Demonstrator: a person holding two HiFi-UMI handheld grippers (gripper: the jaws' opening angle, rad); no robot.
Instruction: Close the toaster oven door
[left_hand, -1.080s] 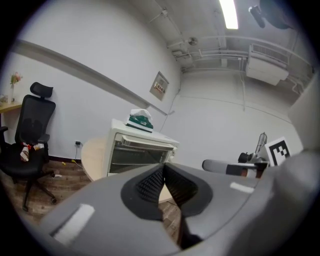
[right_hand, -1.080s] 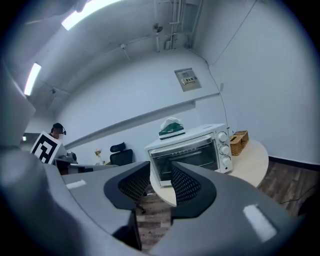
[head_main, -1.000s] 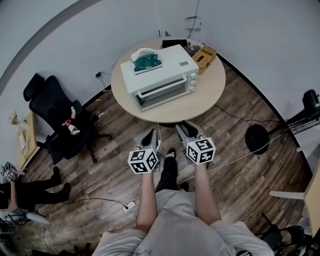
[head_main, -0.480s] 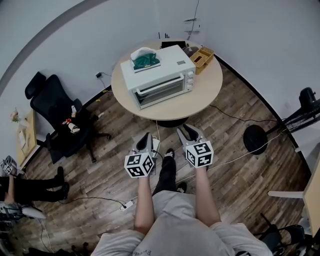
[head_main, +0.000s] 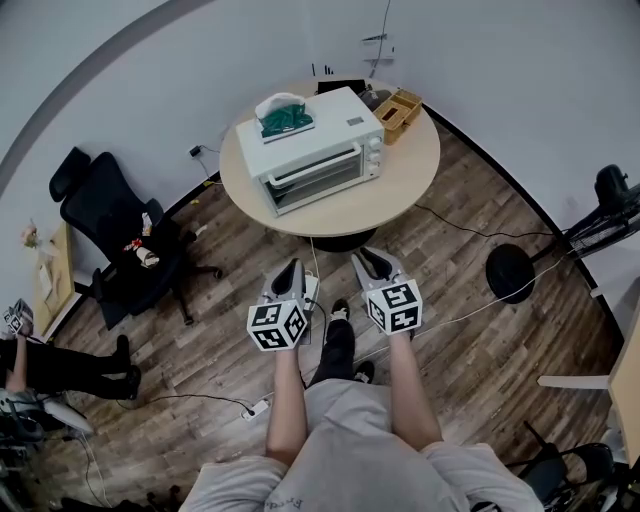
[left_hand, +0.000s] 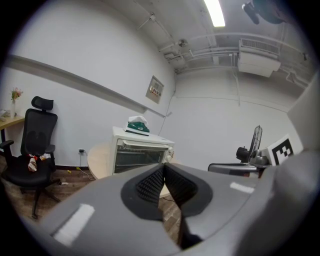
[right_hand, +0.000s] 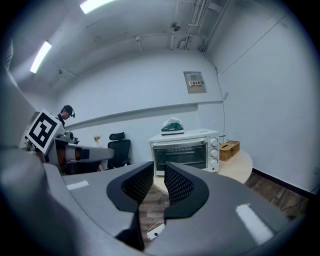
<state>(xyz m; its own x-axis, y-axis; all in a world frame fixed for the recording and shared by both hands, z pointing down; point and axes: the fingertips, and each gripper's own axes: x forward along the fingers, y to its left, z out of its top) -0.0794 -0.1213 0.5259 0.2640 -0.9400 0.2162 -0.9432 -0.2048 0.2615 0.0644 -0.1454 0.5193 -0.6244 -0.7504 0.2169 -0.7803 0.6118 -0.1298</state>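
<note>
The white toaster oven (head_main: 312, 150) stands on the round wooden table (head_main: 400, 195), its glass door (head_main: 315, 185) up against its front. A green and white thing (head_main: 285, 115) lies on its top. Both grippers hang over the floor short of the table, pointing at the oven, touching nothing. My left gripper (head_main: 292, 268) has its pads together at the tips, with the oven (left_hand: 137, 156) beyond them. My right gripper (head_main: 372, 258) is open; its jaws have just been closing, with nothing between them and a narrow gap left, the oven (right_hand: 185, 152) ahead.
A wooden box (head_main: 398, 110) sits on the table behind the oven. A black office chair (head_main: 110, 230) stands to the left, a round black base (head_main: 510, 270) to the right. Cables and a power strip (head_main: 258, 408) lie on the floor. A person sits at far left (head_main: 50, 370).
Both grippers have drawn back a little from the table's edge. The oven and its door look the same.
</note>
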